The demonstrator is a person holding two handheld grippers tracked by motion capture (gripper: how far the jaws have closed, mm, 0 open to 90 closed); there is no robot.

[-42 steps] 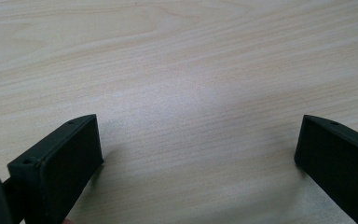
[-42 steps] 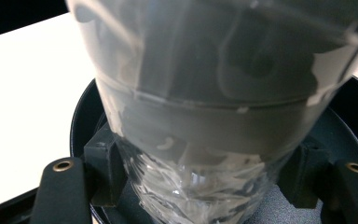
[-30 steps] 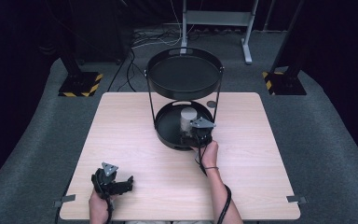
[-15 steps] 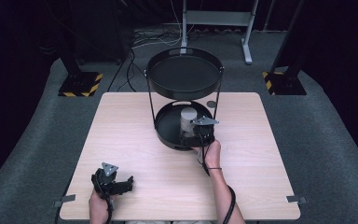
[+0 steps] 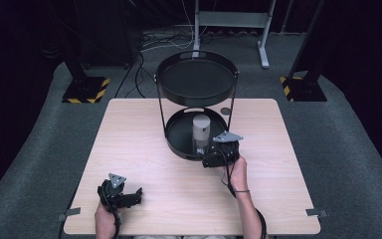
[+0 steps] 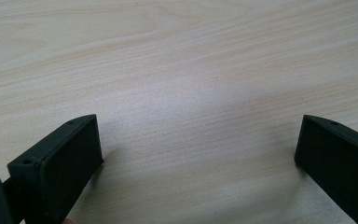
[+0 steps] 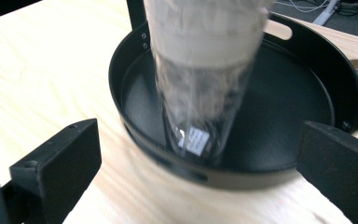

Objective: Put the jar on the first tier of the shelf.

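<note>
A clear tumbler with a white upper part [image 5: 201, 130] stands upright in the lower tray [image 5: 179, 147] of a black two-tier stand. In the right gripper view the tumbler [image 7: 203, 84] rises just beyond the tray's near rim [image 7: 242, 175]. My right gripper [image 5: 210, 152] sits at that rim. Its jaws have just been opening and now stand wide, and the tumbler is ahead of the tips, untouched [image 7: 199, 128]. My left gripper [image 5: 132, 195] rests near the table's front left, open over bare wood [image 6: 198, 123].
The stand's upper tray [image 5: 197, 102] hangs above the lower one on thin black posts. A small round brown disc [image 5: 226, 110] lies on the table behind the stand. Wooden tabletop [image 5: 129, 139] stretches to the left and right of the stand.
My right gripper's jaws went from shut on the tumbler to wide open, and the hand drew back toward the person. The tumbler stays upright in the lower tray. My left gripper kept still.
</note>
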